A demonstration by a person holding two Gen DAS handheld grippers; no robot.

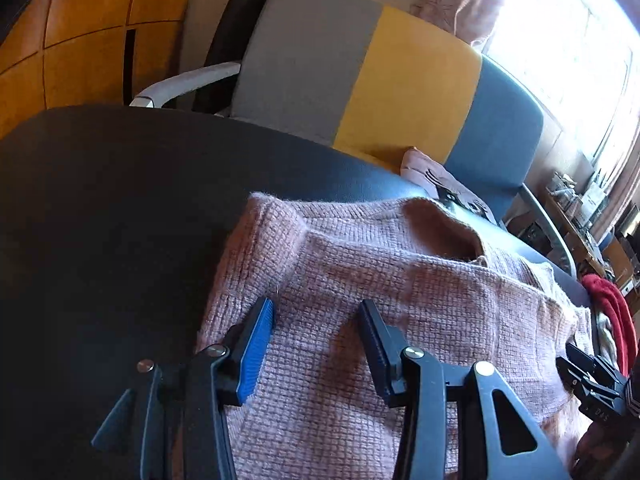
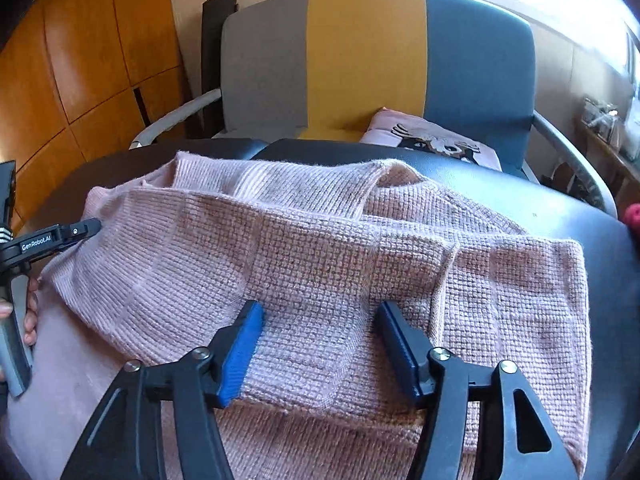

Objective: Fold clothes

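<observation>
A pink knitted sweater (image 2: 328, 248) lies partly folded on a dark table (image 2: 560, 216). It also shows in the left wrist view (image 1: 400, 300), where its neck opening faces up. My left gripper (image 1: 316, 312) is open, its blue-padded fingers spread just above the sweater's left part. My right gripper (image 2: 320, 312) is open too, hovering over the sweater's near middle with nothing between its fingers. The left gripper shows at the left edge of the right wrist view (image 2: 52, 236), by the sweater's left side. The right gripper shows at the right edge of the left wrist view (image 1: 592, 376).
A grey, yellow and blue armchair (image 2: 368, 52) stands behind the table, with a pink printed garment (image 2: 432, 140) on its seat. A red cloth (image 1: 612, 304) lies at the table's right edge. Wooden panelling (image 2: 80, 60) is on the left, a bright window at the right.
</observation>
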